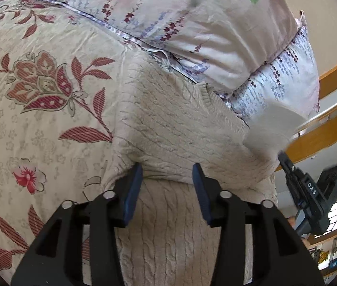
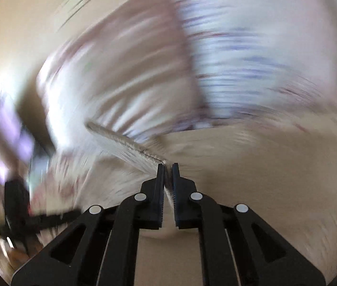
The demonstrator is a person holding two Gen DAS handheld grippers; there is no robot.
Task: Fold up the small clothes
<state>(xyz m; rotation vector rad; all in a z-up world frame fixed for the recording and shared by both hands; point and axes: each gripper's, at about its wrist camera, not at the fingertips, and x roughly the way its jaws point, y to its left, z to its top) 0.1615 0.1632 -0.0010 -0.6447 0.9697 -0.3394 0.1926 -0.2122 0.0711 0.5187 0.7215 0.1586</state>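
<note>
A beige cable-knit sweater [image 1: 168, 124] lies on the bed in the left wrist view, with one layer folded over another. My left gripper [image 1: 167, 176] hovers at the fold's edge, open, its blue pads [image 1: 133, 186] apart with the knit between and under them. At the right, my right gripper [image 1: 284, 157] lifts a blurred corner of the sweater [image 1: 273, 124]. The right wrist view is heavily motion-blurred. There my right gripper [image 2: 167, 165] is shut on the sweater's ribbed edge [image 2: 120, 140], which stretches up to the left.
A floral bedspread [image 1: 37, 95] covers the bed on the left. A folded quilt with purple flower print [image 1: 192, 23] is piled just behind the sweater. Wooden furniture [image 1: 330, 131] stands at the right beyond the bed edge.
</note>
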